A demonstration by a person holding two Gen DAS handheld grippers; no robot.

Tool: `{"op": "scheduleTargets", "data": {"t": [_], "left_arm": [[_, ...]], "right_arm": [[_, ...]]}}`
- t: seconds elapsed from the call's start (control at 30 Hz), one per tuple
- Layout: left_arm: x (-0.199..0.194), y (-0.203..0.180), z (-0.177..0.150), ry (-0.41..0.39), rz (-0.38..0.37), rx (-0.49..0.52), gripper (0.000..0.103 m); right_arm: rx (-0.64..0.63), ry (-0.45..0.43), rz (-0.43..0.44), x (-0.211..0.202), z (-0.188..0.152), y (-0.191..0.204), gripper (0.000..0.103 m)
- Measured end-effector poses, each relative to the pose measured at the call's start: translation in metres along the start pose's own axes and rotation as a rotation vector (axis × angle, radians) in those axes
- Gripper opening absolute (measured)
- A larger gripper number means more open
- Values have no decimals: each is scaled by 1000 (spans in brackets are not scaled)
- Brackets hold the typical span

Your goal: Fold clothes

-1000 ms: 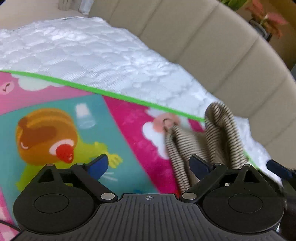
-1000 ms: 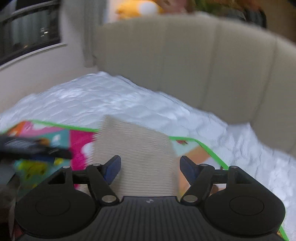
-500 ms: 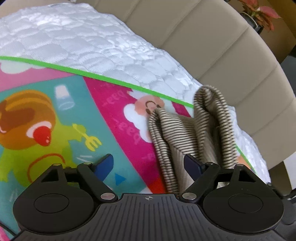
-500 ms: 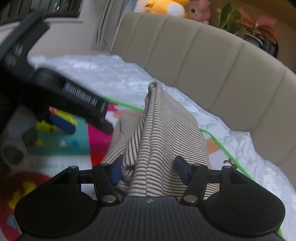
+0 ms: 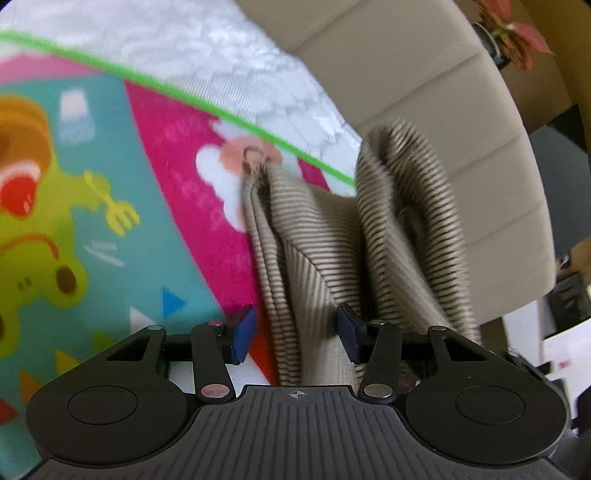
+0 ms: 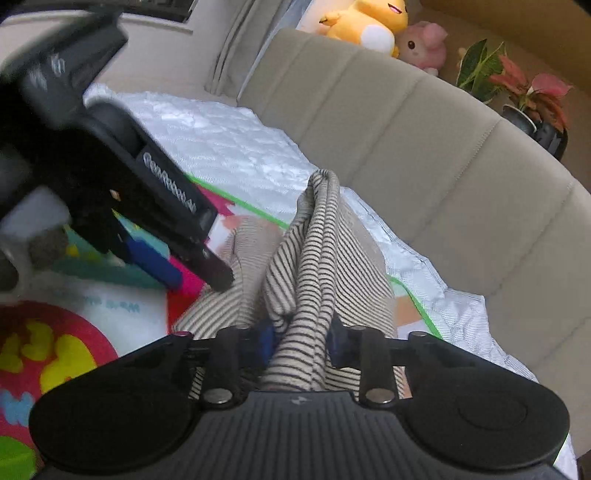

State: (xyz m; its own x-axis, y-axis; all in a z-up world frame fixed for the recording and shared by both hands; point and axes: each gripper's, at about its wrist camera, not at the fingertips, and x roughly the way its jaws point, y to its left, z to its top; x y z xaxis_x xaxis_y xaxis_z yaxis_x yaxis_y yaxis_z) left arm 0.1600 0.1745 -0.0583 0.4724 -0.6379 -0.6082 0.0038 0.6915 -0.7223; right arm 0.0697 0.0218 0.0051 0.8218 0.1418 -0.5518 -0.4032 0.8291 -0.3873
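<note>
A colourful play mat (image 5: 173, 206) with a thin green border lies on a white quilted bed cover (image 6: 229, 147). The mat shows cartoon prints in pink, teal and yellow, among them a yellow fork shape and a red circle. Behind the bed stands a beige padded headboard (image 6: 424, 155) with vertical seams. On top of it, in the right wrist view, sit a yellow plush toy (image 6: 365, 22) and, just beside it, a pink plush toy (image 6: 424, 46). Further right stands a potted plant (image 6: 532, 99) with green and pink-red leaves.
</note>
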Motion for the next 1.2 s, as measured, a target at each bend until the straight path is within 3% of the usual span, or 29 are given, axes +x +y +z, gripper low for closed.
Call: {"op": "scheduleTargets", "data": {"t": [0.07, 0.17, 0.3, 0.4, 0.6, 0.7, 0.8, 0.87, 1.0, 1.2], "left_arm": [[2, 6, 2, 7, -5, -33, 48], [-15, 12, 12, -51, 12, -62, 50], [-52, 13, 25, -206, 91, -48, 68], [-64, 12, 28, -265, 46, -61, 75], [-56, -14, 21, -260, -29, 60, 87], [-42, -20, 18, -218, 54, 124, 85], [-28, -16, 16, -181, 148, 158, 85], [-22, -13, 18, -174, 154, 146, 86], [-15, -11, 21, -177, 173, 165, 88], [-8, -7, 27, -172, 175, 164, 92]], "right_arm": [[15, -30, 48, -14, 10, 2, 23], [-15, -17, 94, -10, 9, 15, 23], [-69, 23, 100, 6, -5, 32, 25], [-181, 12, 83, 10, -14, 58, 29], [-215, 25, 61, 20, -12, 71, 35], [-211, 29, 72, 17, -9, 76, 39], [-177, 19, 108, 4, -12, 62, 50], [-128, 5, 159, -9, -11, 46, 53], [-54, -61, 164, -37, -11, 15, 81], [102, -114, 110, -48, -18, -19, 91]]}}
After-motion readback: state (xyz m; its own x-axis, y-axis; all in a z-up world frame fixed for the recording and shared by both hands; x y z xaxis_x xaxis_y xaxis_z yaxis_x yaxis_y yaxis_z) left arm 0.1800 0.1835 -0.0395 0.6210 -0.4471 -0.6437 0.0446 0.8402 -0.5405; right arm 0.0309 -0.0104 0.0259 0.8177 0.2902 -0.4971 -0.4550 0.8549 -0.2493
